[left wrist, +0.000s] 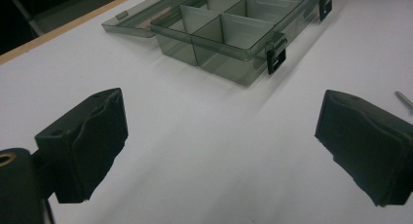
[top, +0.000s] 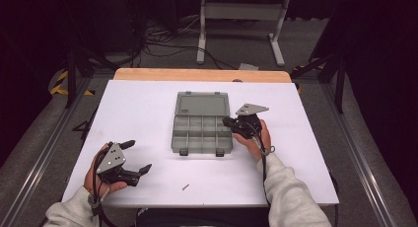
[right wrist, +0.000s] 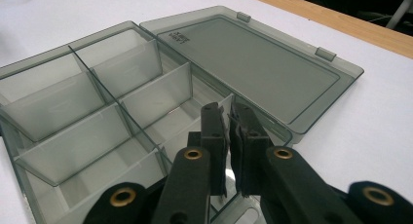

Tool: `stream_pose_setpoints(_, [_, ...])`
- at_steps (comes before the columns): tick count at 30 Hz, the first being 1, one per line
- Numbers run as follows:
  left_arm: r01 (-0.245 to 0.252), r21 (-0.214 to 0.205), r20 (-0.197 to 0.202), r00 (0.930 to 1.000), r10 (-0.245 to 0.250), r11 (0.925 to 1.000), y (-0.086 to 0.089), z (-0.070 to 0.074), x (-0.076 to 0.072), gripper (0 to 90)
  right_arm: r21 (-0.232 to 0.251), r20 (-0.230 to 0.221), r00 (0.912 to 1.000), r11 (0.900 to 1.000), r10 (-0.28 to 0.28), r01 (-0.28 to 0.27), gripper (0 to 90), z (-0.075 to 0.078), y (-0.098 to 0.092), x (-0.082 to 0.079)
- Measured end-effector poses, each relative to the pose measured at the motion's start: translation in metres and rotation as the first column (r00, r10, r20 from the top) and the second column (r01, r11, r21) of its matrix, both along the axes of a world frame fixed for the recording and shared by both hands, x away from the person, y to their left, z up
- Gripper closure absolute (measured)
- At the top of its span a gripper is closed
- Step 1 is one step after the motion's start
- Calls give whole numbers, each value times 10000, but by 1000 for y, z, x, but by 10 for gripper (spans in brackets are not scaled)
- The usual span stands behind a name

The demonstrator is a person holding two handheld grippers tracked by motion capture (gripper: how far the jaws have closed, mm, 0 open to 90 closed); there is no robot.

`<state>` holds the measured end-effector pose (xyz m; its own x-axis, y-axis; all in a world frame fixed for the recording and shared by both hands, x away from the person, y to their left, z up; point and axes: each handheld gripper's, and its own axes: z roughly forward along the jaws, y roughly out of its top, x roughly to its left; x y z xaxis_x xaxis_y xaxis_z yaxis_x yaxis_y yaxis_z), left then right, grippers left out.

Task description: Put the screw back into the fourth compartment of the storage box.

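A smoky clear compartment box point(top: 202, 133) lies open in the middle of the white table, its lid point(top: 203, 104) flat behind it. My right gripper point(top: 227, 122) hovers at the box's right edge, over a right-hand compartment. In the right gripper view its jaws point(right wrist: 229, 118) stand almost together, with only a thin slit and nothing seen between them, above the box point(right wrist: 87, 112) and lid point(right wrist: 253, 63). My left gripper point(top: 138, 156) rests near the table's front left, open and empty. From the left gripper view point(left wrist: 221, 146) the box point(left wrist: 229, 34) lies ahead.
A small screw point(top: 185, 187) lies loose on the white table point(top: 143, 108) near the front edge, right of my left gripper; it shows as well at the right edge point(left wrist: 404, 100). A wooden strip point(top: 202, 75) borders the far side. Dark floor with cables surrounds the table.
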<state>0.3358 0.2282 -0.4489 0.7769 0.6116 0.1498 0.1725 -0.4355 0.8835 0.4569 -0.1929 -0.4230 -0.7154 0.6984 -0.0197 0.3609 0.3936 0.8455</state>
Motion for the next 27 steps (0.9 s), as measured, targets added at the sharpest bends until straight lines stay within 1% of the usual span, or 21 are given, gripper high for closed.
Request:
stream_pose_setpoints(2, [4,-12,12,10000,-4,10000,0,0,0,54,40,95,10000,10000,-20,20,811,2,0,-1])
stream_pose_setpoints(4, [8,-22,8,10000,-8,10000,0,0,0,54,89,157,9999,10000,31,-32,802,3,0,-2])
stream_pose_setpoints(6, [-3,-27,15,10000,3,10000,0,0,0,54,247,263,9995,9995,181,-188,772,7,0,-7])
stream_pose_setpoints(8, [2,-19,25,10000,-2,10000,0,0,-1,54,341,331,9986,9985,412,-423,743,11,0,-12])
stream_pose_setpoints(10, [23,-2,33,10000,-23,10000,1,0,-1,54,334,434,9964,9966,733,-747,705,15,3,-21])
stream_pose_setpoints(11, [4,-25,14,10000,-4,10000,0,0,0,54,297,500,9949,9956,872,-887,700,16,4,-25])
stream_pose_setpoints(12, [4,-25,14,10000,-4,10000,0,0,0,54,297,500,9949,9956,872,-887,700,16,4,-25])
stream_pose_setpoints(13, [15,-26,1,10000,-15,10000,0,0,-1,54,203,599,9902,9916,1261,-1275,671,18,8,-35])
stream_pose_setpoints(14, [2,-11,-4,10000,-2,10000,0,0,-1,54,203,599,9902,9916,1261,-1275,671,18,8,-35])
stream_pose_setpoints(15, [14,-9,-1,10000,-14,10000,0,0,-1,54,186,623,9880,9896,1414,-1428,656,20,10,-39])
stream_pose_setpoints(18, [9,-11,16,10000,-9,10000,0,0,-1,54,175,720,9757,9778,2068,-2086,624,23,16,-53])
stream_pose_setpoints(19, [13,-5,13,10000,-13,10000,0,0,-1,54,106,776,9641,9667,2540,-2556,600,25,22,-63])
stream_pose_setpoints(20, [13,-5,13,10000,-13,10000,0,0,-1,53,106,776,9641,9667,2540,-2556,600,25,22,-63])
stream_pose_setpoints(22, [37,24,23,10000,-37,10000,0,1,-1,53,41,824,9528,9560,2921,-2934,589,26,28,-73])
stream_pose_setpoints(23, [30,-9,38,10000,-30,10000,0,1,-1,53,-4,820,9406,9438,3294,-3305,554,26,34,-81])
stream_pose_setpoints(24, [17,-48,12,10000,-17,10000,0,1,-1,53,-4,820,9406,9438,3294,-3305,554,26,34,-81])
stream_pose_setpoints(25, [18,-47,6,10000,-18,10000,0,1,-1,53,-95,755,9305,9333,3585,-3589,511,24,40,-89])
stream_pose_setpoints(26, [37,-19,19,10000,-37,10000,0,1,-1,53,-95,755,9305,9333,3585,-3589,511,24,40,-89])
stream_pose_setpoints(27, [41,-9,29,10000,-41,10000,0,1,-1,53,-121,691,9266,9290,3697,-3698,494,23,44,-92])
